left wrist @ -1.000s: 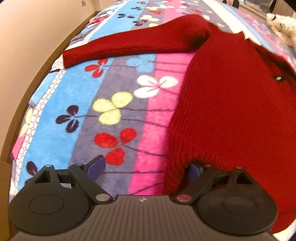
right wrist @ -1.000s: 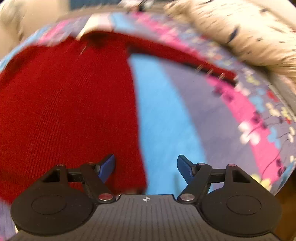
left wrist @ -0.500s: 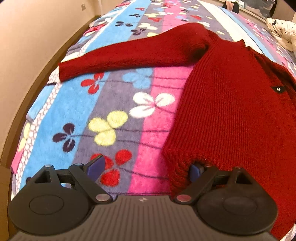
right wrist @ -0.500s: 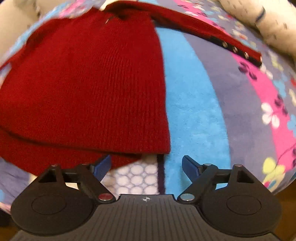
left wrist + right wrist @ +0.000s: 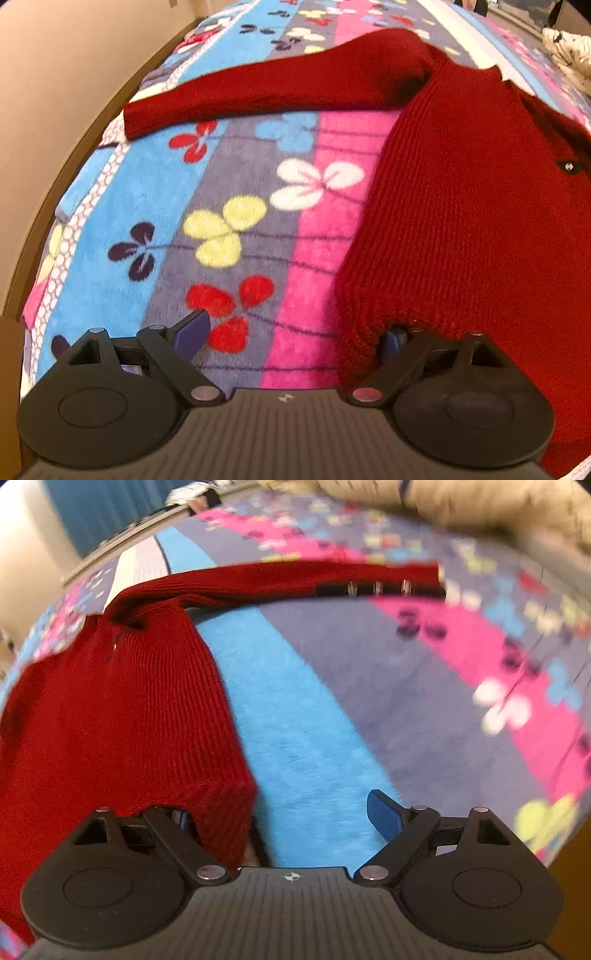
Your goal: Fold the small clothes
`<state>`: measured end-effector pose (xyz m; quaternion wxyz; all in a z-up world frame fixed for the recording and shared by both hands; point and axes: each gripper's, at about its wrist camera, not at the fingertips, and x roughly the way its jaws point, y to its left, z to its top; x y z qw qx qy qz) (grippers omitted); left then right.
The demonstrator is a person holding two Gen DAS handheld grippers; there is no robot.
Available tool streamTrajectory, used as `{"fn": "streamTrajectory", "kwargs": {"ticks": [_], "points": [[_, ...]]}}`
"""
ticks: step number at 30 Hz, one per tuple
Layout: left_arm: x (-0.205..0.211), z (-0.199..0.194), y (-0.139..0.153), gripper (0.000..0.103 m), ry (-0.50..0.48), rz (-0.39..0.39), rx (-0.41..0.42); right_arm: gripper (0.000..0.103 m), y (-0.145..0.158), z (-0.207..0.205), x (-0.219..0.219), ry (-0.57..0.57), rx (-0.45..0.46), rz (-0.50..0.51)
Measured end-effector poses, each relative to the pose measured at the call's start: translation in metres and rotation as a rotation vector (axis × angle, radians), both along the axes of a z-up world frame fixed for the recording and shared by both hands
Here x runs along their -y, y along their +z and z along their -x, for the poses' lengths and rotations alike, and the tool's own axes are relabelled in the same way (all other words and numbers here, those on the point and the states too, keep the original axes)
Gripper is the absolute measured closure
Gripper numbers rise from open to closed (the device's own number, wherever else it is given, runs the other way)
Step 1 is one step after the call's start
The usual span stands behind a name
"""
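we see a red sweater (image 5: 472, 229) lying flat on a bed with a fuzzy blanket (image 5: 229, 229). the blanket has blue, grey and pink stripes with little flowers on it.

in the left wrist view, the sweater fills the right side. one sleeve (image 5: 273, 88) lies stretched out to the left, across the stripes. a small dark tag with a shiny dot (image 5: 569, 166) sits on the sweater near the right edge. far off at the top right lies a white spotted cloth (image 5: 565, 48). a plain tan wall (image 5: 55, 92) runs along the left side of the bed.

our left hand-held gripper (image 5: 291, 332) has its jaws wide apart. the bottom left corner of the sweater lies between them. the red hem drapes over the right finger and hides most of it. the left finger (image 5: 192, 330) is over the bare blanket and does not touch the sweater. nothing is pinched.

in the right wrist view, the picture is a bit blurry. the sweater is on the left, and its other sleeve (image 5: 295, 579) goes across the top, with a dark strip and shiny studs (image 5: 376, 589) near the cuff.

our right hand-held gripper (image 5: 284, 816) has just been opening its jaws, and they stand wide apart. the bottom right corner of the sweater lies between them and covers the left finger. the right finger (image 5: 384, 816) is over the blue stripe, away from the sweater. it is not clamped on anything.
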<state>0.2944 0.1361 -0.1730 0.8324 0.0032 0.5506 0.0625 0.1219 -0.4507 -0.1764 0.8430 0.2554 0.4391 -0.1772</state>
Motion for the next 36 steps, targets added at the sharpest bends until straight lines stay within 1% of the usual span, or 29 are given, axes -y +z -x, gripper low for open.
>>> {"fn": "streamTrajectory", "kwargs": {"ticks": [1, 6, 8, 9, 10, 11, 12, 13, 14, 15, 16, 17, 19, 22, 26, 28, 30, 32, 33, 36], "points": [[-0.001, 0.001, -0.004, 0.01, 0.002, 0.003, -0.011, 0.015, -0.003, 0.0, -0.003, 0.0, -0.004, -0.011], [-0.001, 0.015, -0.02, 0.01, -0.017, 0.015, -0.05, 0.015, -0.016, 0.008, -0.029, 0.031, -0.035, 0.012], [0.0, 0.024, -0.024, 0.01, -0.034, 0.026, -0.047, 0.021, -0.026, 0.015, -0.039, 0.053, -0.056, 0.032], [0.002, 0.029, -0.024, 0.01, -0.043, 0.026, -0.03, 0.029, -0.028, 0.019, -0.047, 0.068, -0.05, 0.066], [0.003, 0.031, -0.024, 0.01, -0.053, 0.029, -0.024, 0.048, -0.028, 0.023, -0.056, 0.09, -0.039, 0.117], [0.003, 0.032, -0.023, 0.01, -0.063, 0.04, -0.025, 0.06, -0.029, 0.024, -0.065, 0.144, -0.025, 0.181], [0.004, 0.034, -0.022, 0.011, -0.074, 0.061, -0.024, 0.093, -0.027, 0.024, -0.073, 0.202, -0.009, 0.214], [0.005, 0.036, -0.019, 0.027, -0.089, 0.082, -0.017, 0.095, -0.025, 0.023, -0.08, 0.241, -0.012, 0.22], [0.008, 0.038, -0.016, 0.038, -0.114, 0.103, -0.007, 0.095, -0.022, 0.022, -0.084, 0.249, -0.018, 0.239], [0.011, 0.04, -0.013, 0.079, -0.148, 0.125, -0.007, 0.095, -0.018, 0.022, -0.086, 0.257, -0.016, 0.25], [0.015, 0.041, -0.012, 0.093, -0.161, 0.112, -0.011, 0.095, -0.013, 0.022, -0.086, 0.247, -0.012, 0.261], [0.018, 0.043, -0.009, 0.093, -0.174, 0.083, -0.002, 0.095, -0.008, 0.023, -0.084, 0.224, -0.014, 0.277], [0.024, 0.051, -0.002, 0.094, -0.203, 0.044, 0.026, 0.096, 0.005, 0.028, -0.072, 0.177, -0.001, 0.278], [0.023, 0.068, 0.017, 0.095, -0.213, 0.003, 0.082, 0.096, 0.023, 0.038, -0.056, 0.173, 0.029, 0.246], [0.02, 0.103, 0.059, 0.095, -0.234, 0.02, 0.169, 0.096, 0.052, 0.057, -0.065, 0.236, 0.074, 0.28], [0.02, 0.123, 0.076, 0.096, -0.246, 0.033, 0.182, 0.096, 0.067, 0.068, -0.068, 0.253, 0.092, 0.286], [0.021, 0.143, 0.084, 0.096, -0.254, 0.038, 0.172, 0.096, 0.078, 0.08, -0.06, 0.255, 0.096, 0.277], [0.02, 0.161, 0.08, 0.096, -0.269, 0.038, 0.144, 0.096, 0.079, 0.094, -0.052, 0.245, 0.074, 0.285], [0.02, 0.168, 0.07, 0.096, -0.273, 0.026, 0.111, 0.096, 0.073, 0.098, -0.048, 0.238, 0.046, 0.292], [0.025, 0.175, 0.029, 0.096, -0.272, -0.011, 0.018, 0.096, 0.035, 0.096, -0.036, 0.234, -0.07, 0.274]]}}
